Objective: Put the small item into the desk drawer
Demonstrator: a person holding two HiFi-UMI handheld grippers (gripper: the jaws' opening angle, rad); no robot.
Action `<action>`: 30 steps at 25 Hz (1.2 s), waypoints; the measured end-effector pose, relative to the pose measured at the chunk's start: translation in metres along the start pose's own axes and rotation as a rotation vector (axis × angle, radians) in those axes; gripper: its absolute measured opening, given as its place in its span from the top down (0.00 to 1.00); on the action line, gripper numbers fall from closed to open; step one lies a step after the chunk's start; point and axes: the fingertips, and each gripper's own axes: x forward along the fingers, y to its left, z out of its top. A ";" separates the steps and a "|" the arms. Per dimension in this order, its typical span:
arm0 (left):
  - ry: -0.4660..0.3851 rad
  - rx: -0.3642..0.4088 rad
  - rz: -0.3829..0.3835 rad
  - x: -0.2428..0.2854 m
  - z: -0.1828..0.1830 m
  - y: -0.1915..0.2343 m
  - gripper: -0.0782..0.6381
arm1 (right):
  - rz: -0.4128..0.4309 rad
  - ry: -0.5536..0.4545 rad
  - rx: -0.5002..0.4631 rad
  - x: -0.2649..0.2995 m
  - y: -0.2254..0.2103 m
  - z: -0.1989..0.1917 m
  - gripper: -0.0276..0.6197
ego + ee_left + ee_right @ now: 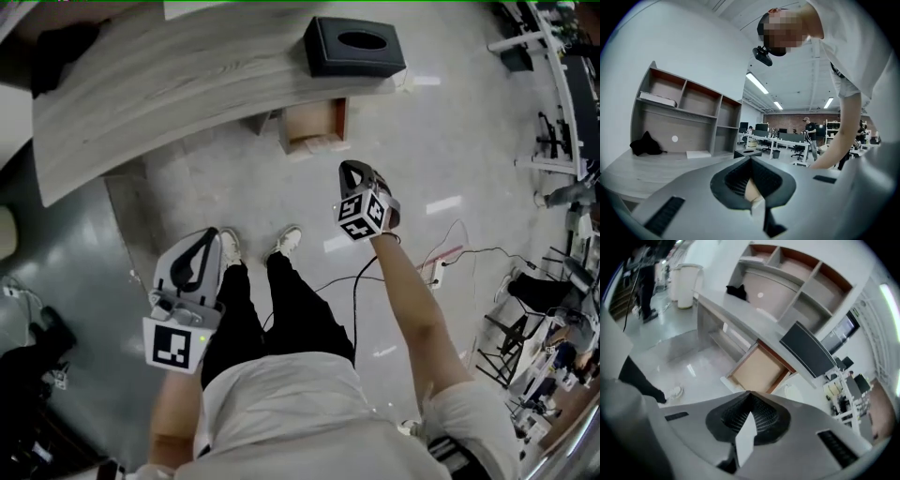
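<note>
The desk drawer stands pulled open under the pale wooden desk; its tan bottom looks bare where I can see it. No small item shows in any view. My right gripper hovers over the floor just in front of the drawer and points at it, jaws shut, with only a thin white strip in the seam. My left gripper hangs low by the person's left leg, away from the desk, jaws closed together. A pale sliver shows in its seam; what it is I cannot tell.
A black tissue box sits on the desk right above the drawer. A shelf unit stands on the desk's back, with a dark bundle beside it. Cables trail on the floor at right. The person's shoes stand near the desk.
</note>
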 end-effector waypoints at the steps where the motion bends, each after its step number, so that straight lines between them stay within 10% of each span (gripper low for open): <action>1: -0.010 0.007 0.000 -0.002 0.008 0.000 0.87 | -0.003 -0.018 0.084 -0.010 -0.006 0.006 0.92; 6: -0.058 0.050 0.008 -0.021 0.049 0.004 0.87 | -0.018 -0.134 0.380 -0.066 -0.028 0.033 0.92; 13: -0.142 0.127 0.018 -0.023 0.106 0.014 0.87 | -0.084 -0.286 0.556 -0.125 -0.077 0.067 0.92; 30: -0.309 0.208 0.060 -0.044 0.192 0.034 0.87 | -0.160 -0.707 0.731 -0.279 -0.149 0.149 0.92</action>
